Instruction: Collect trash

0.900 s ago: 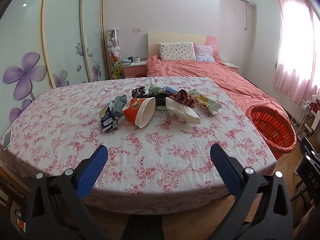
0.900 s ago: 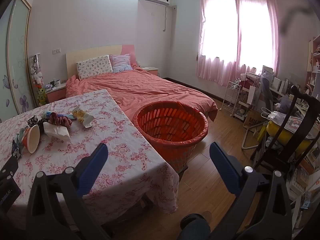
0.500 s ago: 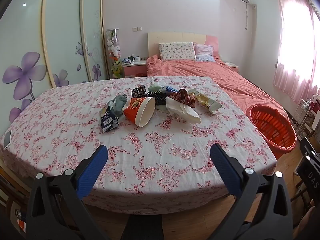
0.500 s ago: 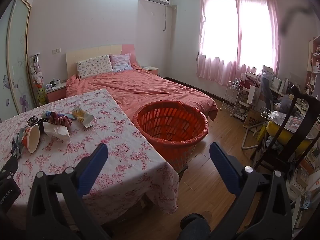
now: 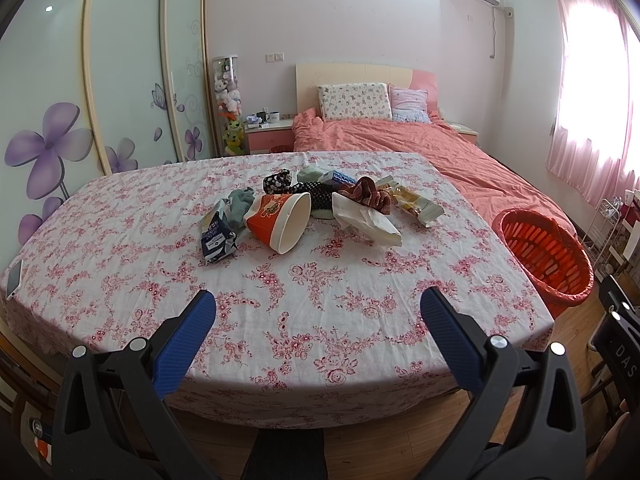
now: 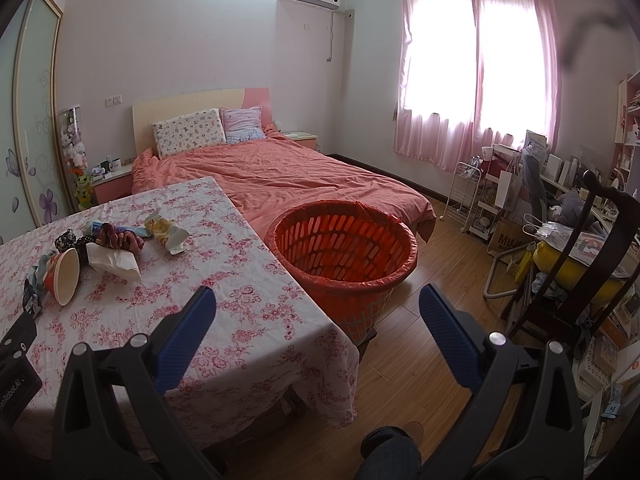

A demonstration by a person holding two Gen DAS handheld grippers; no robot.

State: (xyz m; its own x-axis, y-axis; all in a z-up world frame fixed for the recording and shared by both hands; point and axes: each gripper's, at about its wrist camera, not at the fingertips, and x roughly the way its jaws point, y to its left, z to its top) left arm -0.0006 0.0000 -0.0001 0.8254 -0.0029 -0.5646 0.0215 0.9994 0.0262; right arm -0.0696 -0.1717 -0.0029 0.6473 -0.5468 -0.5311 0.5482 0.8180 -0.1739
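A pile of trash lies mid-table on the floral cloth: a tipped orange paper cup (image 5: 283, 220), a dark snack bag (image 5: 217, 236), a white paper wrapper (image 5: 362, 220), a yellow wrapper (image 5: 416, 204) and mixed cloth scraps (image 5: 364, 196). The cup (image 6: 64, 276) and white wrapper (image 6: 114, 262) also show in the right wrist view. An orange basket (image 6: 344, 248) stands on the floor at the table's right side; it shows in the left wrist view (image 5: 544, 256) too. My left gripper (image 5: 318, 312) is open and empty at the table's near edge. My right gripper (image 6: 316, 306) is open and empty, near the table corner and basket.
The table (image 5: 320, 320) has a phone (image 5: 14, 278) at its left edge. A bed (image 6: 288, 176) lies beyond. A dark wooden chair (image 6: 580, 264) and a cluttered desk (image 6: 560, 184) stand at right. Wardrobe doors (image 5: 120, 80) line the left wall.
The left wrist view has risen or pulled back very slightly, so the table contents sit a little higher in frame. The right wrist view is unchanged.
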